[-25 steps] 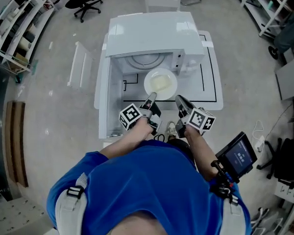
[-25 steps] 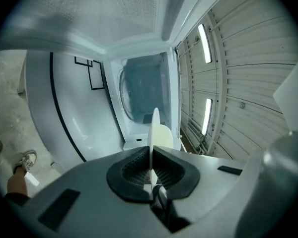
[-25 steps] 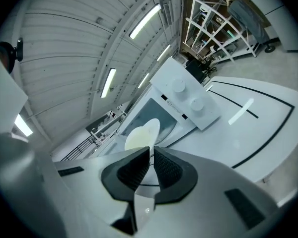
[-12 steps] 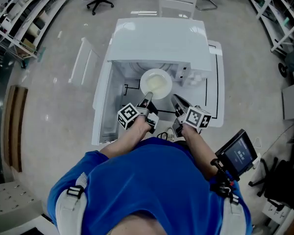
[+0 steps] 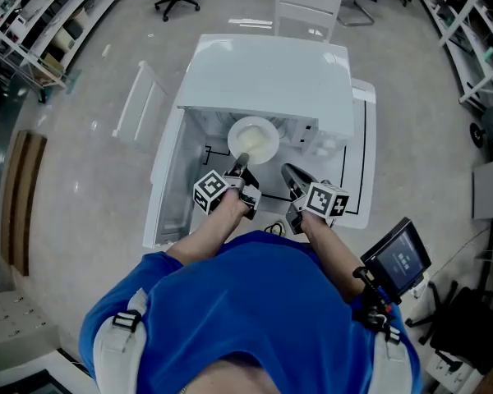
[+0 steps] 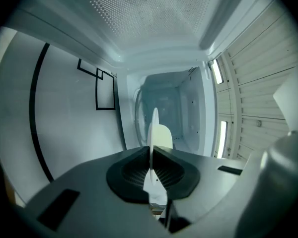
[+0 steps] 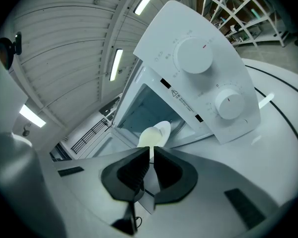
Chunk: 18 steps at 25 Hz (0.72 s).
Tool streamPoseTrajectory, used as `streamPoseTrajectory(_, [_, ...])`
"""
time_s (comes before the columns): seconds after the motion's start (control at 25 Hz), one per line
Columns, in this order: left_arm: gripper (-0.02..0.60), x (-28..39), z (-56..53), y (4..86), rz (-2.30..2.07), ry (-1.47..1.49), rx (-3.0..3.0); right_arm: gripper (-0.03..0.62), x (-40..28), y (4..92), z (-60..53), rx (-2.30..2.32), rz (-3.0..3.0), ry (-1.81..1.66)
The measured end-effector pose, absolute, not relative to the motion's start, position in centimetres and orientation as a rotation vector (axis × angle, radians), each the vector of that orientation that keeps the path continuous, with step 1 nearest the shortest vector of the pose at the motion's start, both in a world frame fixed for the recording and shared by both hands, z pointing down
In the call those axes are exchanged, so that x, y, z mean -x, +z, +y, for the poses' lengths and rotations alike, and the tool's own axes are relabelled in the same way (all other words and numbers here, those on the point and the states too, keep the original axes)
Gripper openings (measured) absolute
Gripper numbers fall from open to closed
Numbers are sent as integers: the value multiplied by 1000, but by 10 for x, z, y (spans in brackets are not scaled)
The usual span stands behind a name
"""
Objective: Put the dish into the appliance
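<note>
Microwave door [image 5: 138, 105]: swung fully open at the left of the microwave [image 5: 271, 72], which stands on a white table [image 5: 357, 150] marked with black lines.

Left gripper [image 5: 240, 162]: jaws pinched onto the near rim of the dish [image 5: 253, 140].

Dish: white, round, held at the mouth of the open cavity. Its hollow shows pale yellow; cannot tell whether that is contents or the dish itself.

Cavity: the turntable [image 6: 139, 115] lies on its floor, with nothing else seen inside.

Right gripper [image 5: 286, 171]: just right of the dish and apart from it, jaws pressed nearly together with nothing between.

Control panel: two round knobs [image 7: 192, 53], one above the other.
</note>
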<state>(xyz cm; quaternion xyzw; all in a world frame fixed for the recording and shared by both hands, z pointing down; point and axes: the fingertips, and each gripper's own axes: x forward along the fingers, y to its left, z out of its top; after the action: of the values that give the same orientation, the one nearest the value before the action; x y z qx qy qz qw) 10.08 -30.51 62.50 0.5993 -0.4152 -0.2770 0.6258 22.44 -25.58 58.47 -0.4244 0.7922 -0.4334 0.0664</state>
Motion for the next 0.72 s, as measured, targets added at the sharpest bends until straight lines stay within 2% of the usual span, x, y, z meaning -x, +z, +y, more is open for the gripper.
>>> streamPoseTrajectory(0.72, [15,-81,-319,643,-1024,-660,-1285,3,-210,592,-241,1250,2467,-1340])
